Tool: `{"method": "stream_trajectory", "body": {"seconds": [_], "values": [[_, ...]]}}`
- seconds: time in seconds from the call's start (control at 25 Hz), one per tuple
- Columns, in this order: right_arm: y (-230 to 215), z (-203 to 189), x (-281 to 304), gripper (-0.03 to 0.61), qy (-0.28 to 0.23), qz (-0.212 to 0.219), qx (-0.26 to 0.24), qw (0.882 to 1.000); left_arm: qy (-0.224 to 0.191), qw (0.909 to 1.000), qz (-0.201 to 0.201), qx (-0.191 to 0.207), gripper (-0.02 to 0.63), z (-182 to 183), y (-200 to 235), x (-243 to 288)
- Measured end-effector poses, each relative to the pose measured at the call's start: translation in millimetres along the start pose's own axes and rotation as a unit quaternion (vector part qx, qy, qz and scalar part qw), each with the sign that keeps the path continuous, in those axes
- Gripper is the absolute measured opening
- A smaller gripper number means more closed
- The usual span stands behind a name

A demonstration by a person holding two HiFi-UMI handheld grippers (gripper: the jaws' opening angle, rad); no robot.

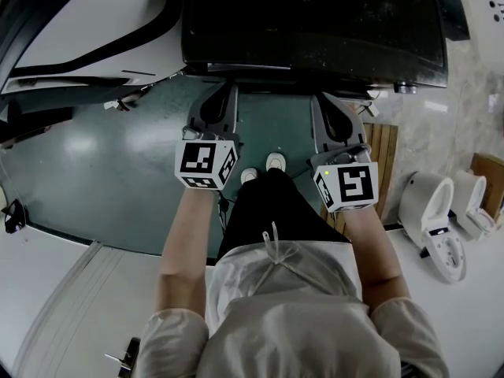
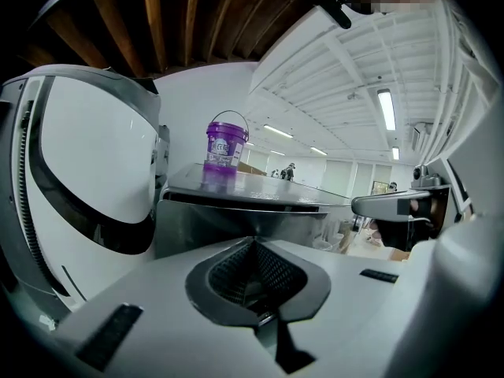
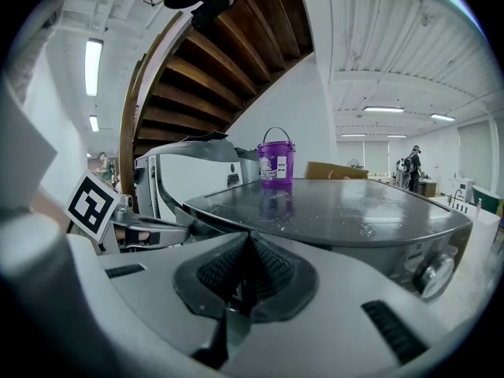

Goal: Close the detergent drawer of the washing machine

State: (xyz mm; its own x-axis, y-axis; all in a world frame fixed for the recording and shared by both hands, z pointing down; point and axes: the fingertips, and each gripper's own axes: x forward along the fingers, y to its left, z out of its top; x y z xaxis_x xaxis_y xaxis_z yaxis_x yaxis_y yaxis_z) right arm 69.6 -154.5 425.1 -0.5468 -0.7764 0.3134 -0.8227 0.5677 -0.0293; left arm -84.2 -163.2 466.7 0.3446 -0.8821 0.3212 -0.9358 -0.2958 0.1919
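The washing machine (image 1: 315, 14) has a dark, glossy top and stands at the far side of the head view. A thin pale strip (image 1: 249, 68) juts from its front edge; I cannot tell whether this is the detergent drawer. My left gripper (image 1: 217, 105) and right gripper (image 1: 334, 110) hover side by side just short of the machine front, both pointing at it. In the left gripper view the left gripper (image 2: 252, 246) has its jaws meeting, with nothing held. In the right gripper view the right gripper (image 3: 248, 246) is likewise shut and empty. A purple bucket (image 3: 276, 161) stands on the machine top.
A white appliance (image 1: 79, 22) with a black curved band stands left of the machine. White toilets (image 1: 429, 211) and wooden slats (image 1: 383, 156) are on the right. The floor (image 1: 118, 172) below is green. A round dial (image 3: 433, 272) sits on the machine's right front corner.
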Motion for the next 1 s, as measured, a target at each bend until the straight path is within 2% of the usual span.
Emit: {"method": "stream_trajectory", "body": {"seconds": [0.32,0.56,0.72,0.84,1.0], "values": [[-9.7,6.5,14.9,0.005,-0.004,0.007,-0.001,1.0,-0.004,0.9998,0.015,-0.011,0.018,5.3,6.9,13.8],[-18.1,6.9,20.2,0.005,-0.004,0.007,0.005,1.0,-0.007,0.9998,0.015,-0.007,0.018,4.9,7.6,14.6],[-21.7,8.8,20.4,0.005,-0.005,0.011,0.004,1.0,-0.012,0.9997,0.008,-0.018,0.018,6.5,8.5,15.0],[-23.9,8.7,20.4,0.005,-0.008,0.013,0.015,1.0,-0.004,0.9999,0.016,-0.004,0.018,7.1,9.3,18.1],[-21.6,8.7,21.3,0.005,-0.008,0.018,0.01,1.0,-0.003,0.9997,0.024,-0.007,0.018,6.9,10.1,20.9]]}}
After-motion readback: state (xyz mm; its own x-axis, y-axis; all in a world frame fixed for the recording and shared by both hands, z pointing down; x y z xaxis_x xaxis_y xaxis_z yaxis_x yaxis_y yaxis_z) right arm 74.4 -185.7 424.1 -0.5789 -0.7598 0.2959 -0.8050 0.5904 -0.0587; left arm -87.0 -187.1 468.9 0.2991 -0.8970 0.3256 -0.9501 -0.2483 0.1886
